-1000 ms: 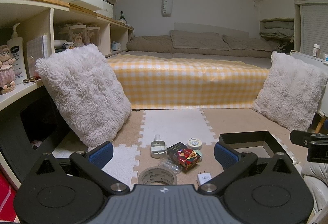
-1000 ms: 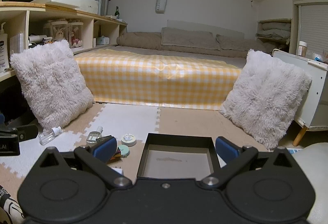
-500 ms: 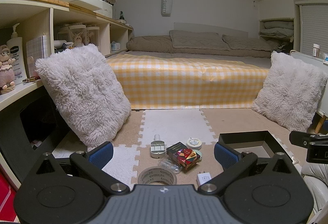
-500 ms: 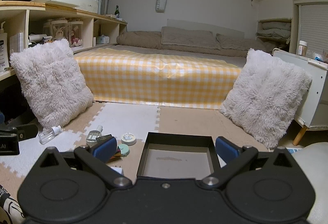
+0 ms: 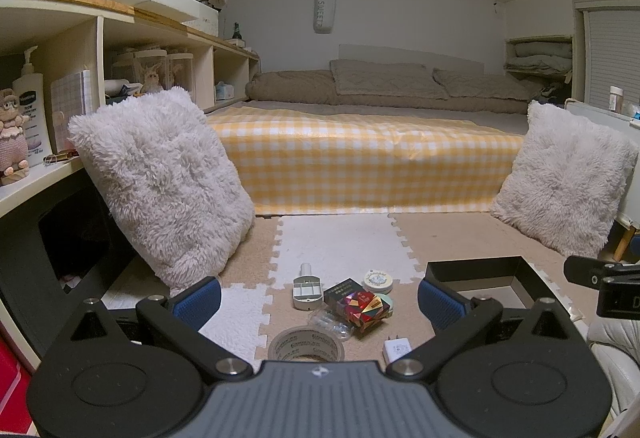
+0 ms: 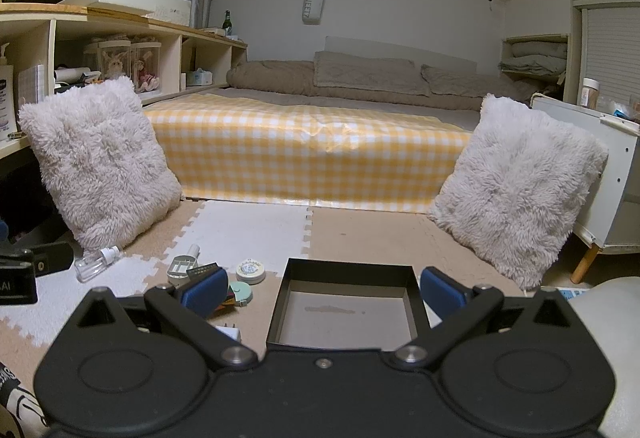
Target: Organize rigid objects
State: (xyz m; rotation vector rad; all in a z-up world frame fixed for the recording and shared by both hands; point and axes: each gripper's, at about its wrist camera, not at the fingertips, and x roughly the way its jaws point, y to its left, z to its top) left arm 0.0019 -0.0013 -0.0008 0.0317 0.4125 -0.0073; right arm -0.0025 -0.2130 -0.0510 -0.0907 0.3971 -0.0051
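Nearest, hovering low over the floor with nothing gripped: left gripper (image 5: 319, 302), blue rubber-padded fingers spread wide, framing the clutter as if choosing a first pick; right gripper (image 6: 323, 290), likewise spread wide and empty, aimed straight over the shallow black rectangular cardboard box (image 6: 350, 265), apparently the destination, thin matte walls, grey floor bare. Just ahead of the left claw, flat on the interlocking beige-and-white foam puzzle mat (image 5: 344, 242): roll of clear packing tape on a printed cardboard core (image 5: 306, 344), partly hidden behind the gripper body; small white plastic plug-in charger (image 5: 397, 350), prongs pointing away; crinkly clear plastic bottle (image 5: 330, 324) on its side. Touching or overlapping beyond these: glossy box with multicoloured geometric facets (image 5: 362, 308), small black printed carton (image 5: 340, 288), white compartmented plastic case (image 5: 307, 288), round cream tin (image 5: 377, 278). Probably heaped just beside the box to keep each carry short; all hard and small enough to pinch, though tin and bottle look liable to slip or roll. Off to the left, apart from the heap, clear spray bottle with white nozzle (image 6: 96, 260). Farther back, two shaggy white cushions (image 5: 160, 177) propped upright at either side, then low bed under a yellow gingham cover (image 5: 360, 165)
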